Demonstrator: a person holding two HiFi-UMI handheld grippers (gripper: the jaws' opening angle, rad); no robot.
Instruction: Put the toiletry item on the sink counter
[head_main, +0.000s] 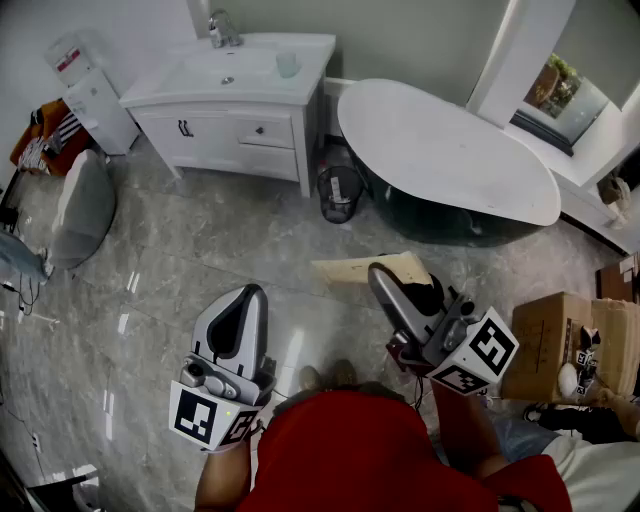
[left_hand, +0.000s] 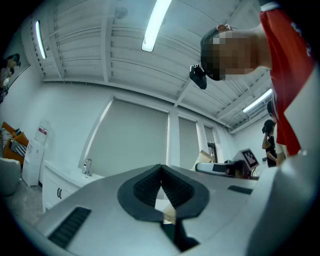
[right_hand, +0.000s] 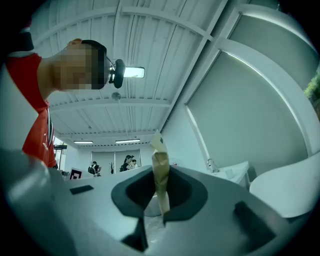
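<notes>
Fingers (right_hand: 184, 192) of the right gripper (right_hand: 160, 172) are pinching a tan packet (right_hand: 158, 147) bound for the desk (head_main: 170, 92). The left gripper's (left_hand: 161, 171) are sitting closed, empty.

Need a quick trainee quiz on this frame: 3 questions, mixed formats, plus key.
1. True or false: the left gripper has something between its jaws.
2. What is the right gripper shut on? A) a toothbrush B) a flat tan packet C) a towel
3. Fill in: in the head view, the translucent cup stands on the sink counter to the ___ of the faucet.
Key: 1 false; 2 B; 3 right.
</notes>
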